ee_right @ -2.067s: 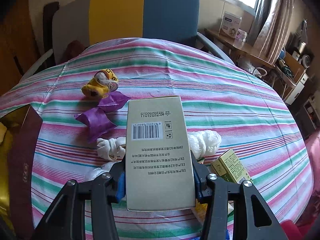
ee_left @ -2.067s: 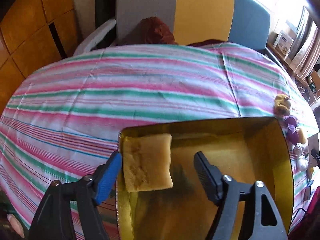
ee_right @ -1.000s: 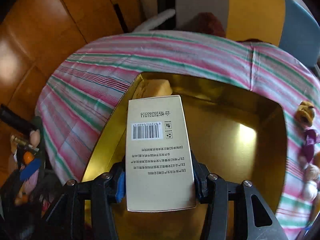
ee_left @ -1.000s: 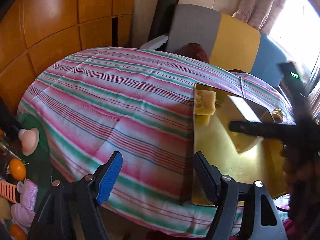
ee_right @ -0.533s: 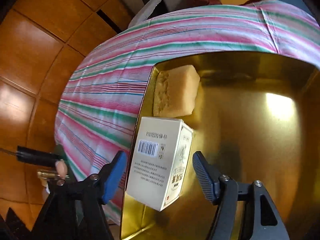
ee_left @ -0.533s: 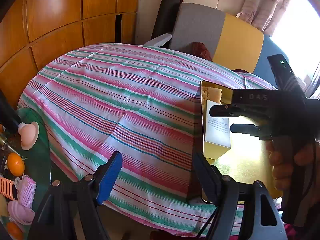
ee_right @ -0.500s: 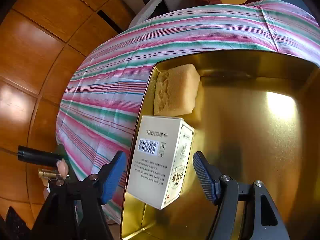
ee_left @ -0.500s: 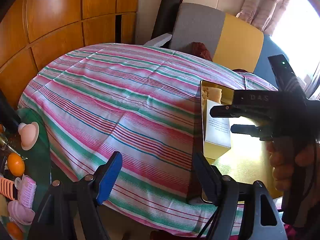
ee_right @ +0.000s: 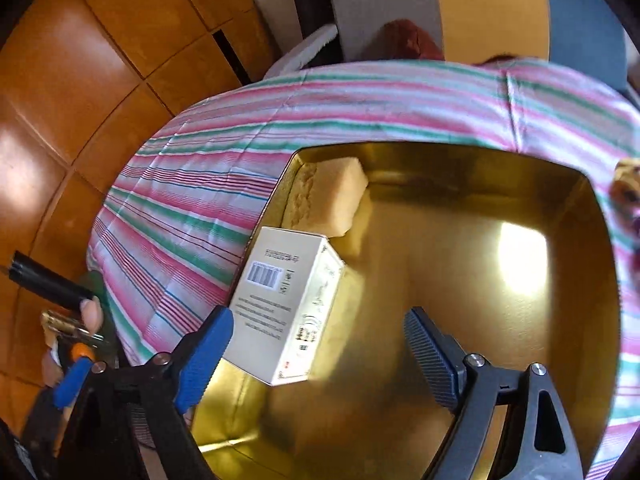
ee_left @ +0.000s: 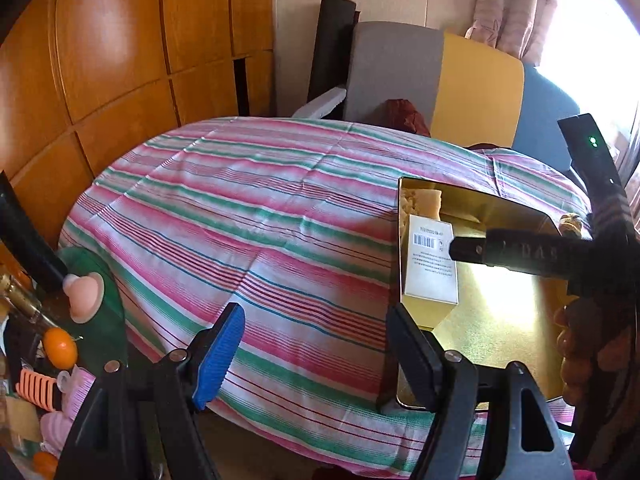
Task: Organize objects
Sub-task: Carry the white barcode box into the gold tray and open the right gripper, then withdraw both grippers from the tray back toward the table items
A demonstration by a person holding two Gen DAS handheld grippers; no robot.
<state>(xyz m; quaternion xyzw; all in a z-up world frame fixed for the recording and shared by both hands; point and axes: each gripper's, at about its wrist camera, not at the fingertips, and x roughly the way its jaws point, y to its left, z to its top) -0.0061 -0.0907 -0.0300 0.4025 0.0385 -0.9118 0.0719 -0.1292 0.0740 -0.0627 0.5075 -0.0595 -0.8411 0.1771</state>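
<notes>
Fingers (ee_right: 430, 364) of our right gripper (ee_right: 316, 356) stand wide apart above the gold tin (ee_right: 600, 280); they have just been opening, and nothing is pressed between them. In the right wrist view the white carton (ee_right: 288, 300) lies free inside the tin, at about ten o'clock from the gap between our fingers, close to the blue left pad and leaning against the tin's left wall with its barcode face up. Just beyond the carton, in the tin's far left corner at about eleven o'clock, sits a yellow sponge block (ee_right: 324, 200), touching or nearly touching the carton's far end. The rest of the tin's floor is bare and catches a bright patch of light.

Our left gripper (ee_left: 316, 356) hangs off the near edge of the tabletop (ee_left: 240, 220), its fingers (ee_left: 218, 354) also apart and holding nothing. From the left wrist view the tin (ee_left: 500, 320) rests on the striped cloth at about two o'clock, with the carton (ee_left: 430, 264) along its left wall and the sponge block (ee_left: 424, 202) behind it. Our right gripper (ee_left: 520, 252) reaches over the tin from three o'clock, our right hand (ee_left: 588, 344) wrapped round its handle. Farther off, at twelve o'clock, a grey, yellow and blue chair (ee_left: 440, 84) stands behind the tabletop against the wooden panelling (ee_left: 120, 60).
</notes>
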